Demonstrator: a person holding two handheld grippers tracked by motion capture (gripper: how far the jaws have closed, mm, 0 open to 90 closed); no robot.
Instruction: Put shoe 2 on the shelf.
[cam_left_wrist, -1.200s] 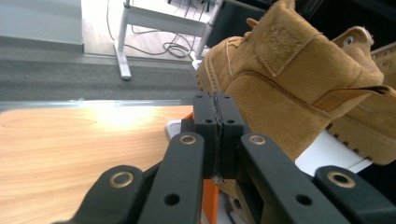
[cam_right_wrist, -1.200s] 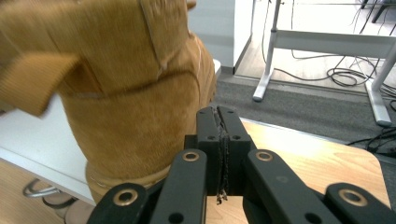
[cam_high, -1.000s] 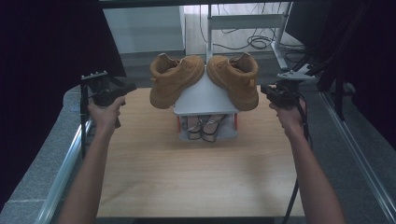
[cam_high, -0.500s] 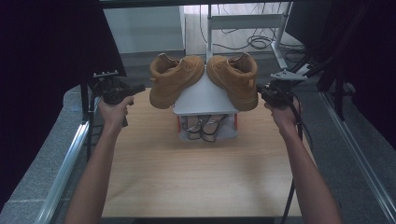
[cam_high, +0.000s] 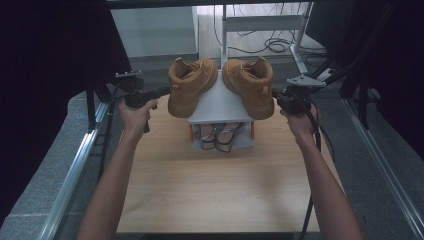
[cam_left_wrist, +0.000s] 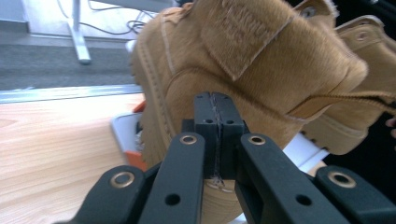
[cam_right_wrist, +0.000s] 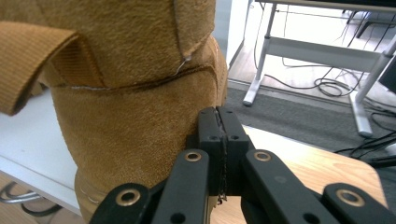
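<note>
Two tan suede boots stand on the sloped top of a small white shoe rack (cam_high: 220, 107) at the far middle of the wooden table (cam_high: 220, 185). The left boot (cam_high: 189, 87) hangs over the rack's left side, the right boot (cam_high: 250, 85) over its right side. My left gripper (cam_high: 166, 90) is shut, its tips right at the left boot's side (cam_left_wrist: 261, 88); the pads (cam_left_wrist: 215, 116) meet with nothing between them. My right gripper (cam_high: 274, 93) is shut too, its tips by the right boot's heel (cam_right_wrist: 140, 130), pads (cam_right_wrist: 217, 126) pressed together.
Strappy sandals (cam_high: 217, 136) lie on the rack's lower shelf. Metal rails (cam_high: 75, 170) run along both table sides. A desk frame with cables (cam_high: 270, 35) stands on the floor behind. Dark curtains hang left and right.
My left gripper has moved right, from beside the table's left edge up to the left boot. The right gripper has hardly shifted.
</note>
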